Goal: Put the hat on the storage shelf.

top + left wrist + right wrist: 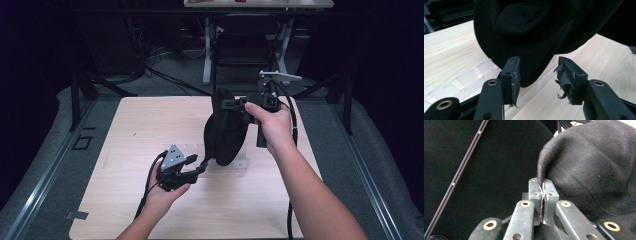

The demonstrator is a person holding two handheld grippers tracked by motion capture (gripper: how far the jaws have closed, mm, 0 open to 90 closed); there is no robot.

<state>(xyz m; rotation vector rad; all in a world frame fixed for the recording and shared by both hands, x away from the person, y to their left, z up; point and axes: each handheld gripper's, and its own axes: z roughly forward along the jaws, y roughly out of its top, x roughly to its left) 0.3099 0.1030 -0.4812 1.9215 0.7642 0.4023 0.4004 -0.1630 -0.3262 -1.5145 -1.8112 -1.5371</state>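
A black fabric cap (225, 132) hangs in the air above the middle of the wooden table (140, 125). My right gripper (236, 103) holds it from the right, shut on a fold of its upper edge (544, 173); the woven cloth (594, 165) bulges to the right of the jaws (543, 181). My left gripper (204, 162) sits low, just at the cap's bottom edge. It is open (539, 60); the cap's lower rim (531, 27) hangs between and beyond its frayed pads (515, 75), not pinched.
A clear plastic piece (241, 163) lies flat on the table under the cap, also seen as clear tabs (471, 76). Behind the table stand a dark office chair (242, 50) and white desk legs (207, 55). Cables lie on the floor (155, 72).
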